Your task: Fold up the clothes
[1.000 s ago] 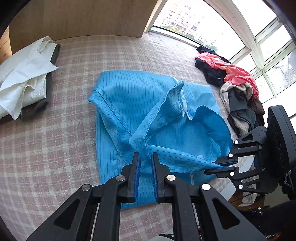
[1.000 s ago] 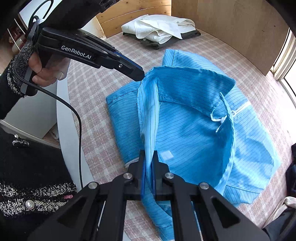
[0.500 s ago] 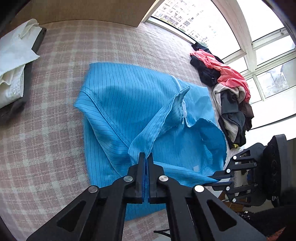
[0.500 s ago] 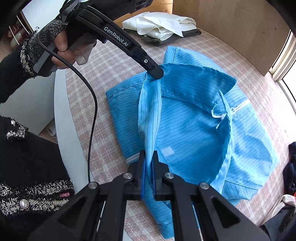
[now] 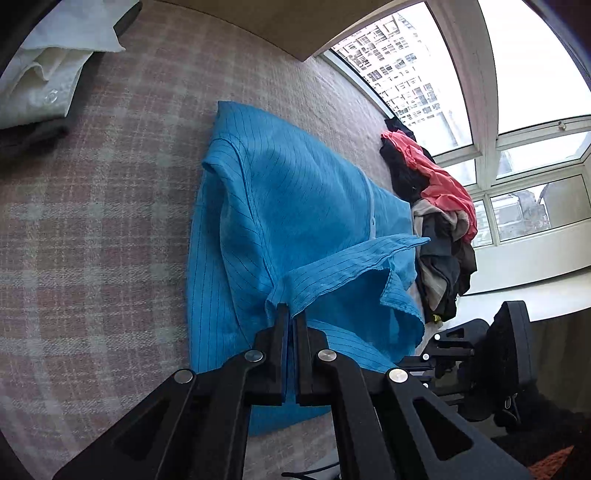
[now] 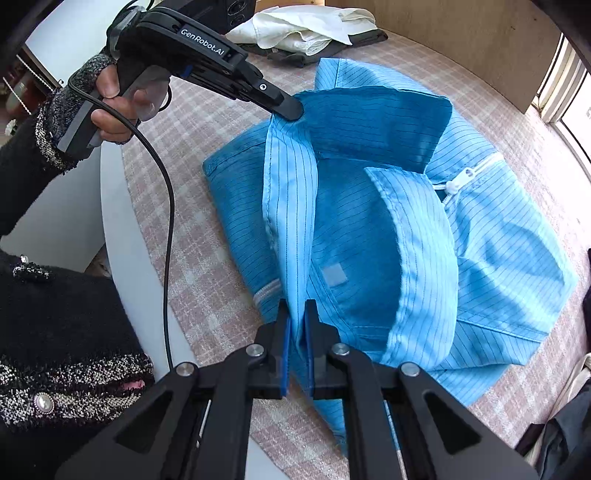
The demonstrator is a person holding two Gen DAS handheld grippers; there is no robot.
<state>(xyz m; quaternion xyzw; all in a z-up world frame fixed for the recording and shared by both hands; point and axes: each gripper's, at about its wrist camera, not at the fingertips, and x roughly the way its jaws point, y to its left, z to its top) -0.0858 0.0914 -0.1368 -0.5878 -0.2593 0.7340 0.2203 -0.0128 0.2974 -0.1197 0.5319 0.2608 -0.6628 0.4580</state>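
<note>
- Since a second ago your left gripper [image 5: 290, 314] went from parted to clamped on the shirt [image 5: 295, 206] hem, and that hem is now lifted higher, with the flap carried further over the body of the garment.
- Left gripper seen from the right wrist [image 6: 291, 110]: tips pinch the far corner of the raised hem, held above the table [image 6: 177, 177].
- Your right gripper [image 6: 295, 314] is pinched on the near end of the same hem; blue fabric runs down between its pads.
- Hem band stretches taut between the two grippers, its lighter inside facing up.
- Your left hand [image 6: 110, 110] wraps the left gripper's handle; a black cable [image 6: 168, 229] hangs from it down past the table edge.
- Shirt is blue with thin dark stripes and lies mid-table on the pink-and-white checked cloth [image 5: 92, 221], the lower part lifted and doubling over the rest.
- Its white zip pull [image 6: 460, 181] lies on the flat part, right of the fold.
- A small pale patch [image 6: 334, 275] shows on the inner face.
- Folded stack [image 6: 310, 26], white on dark, sits at the far end of the table, well apart from the shirt.
- Unfolded pile [image 5: 436, 206] with coral, black and grey pieces lies by the window [image 5: 517, 92], just beside the shirt's far edge.
</note>
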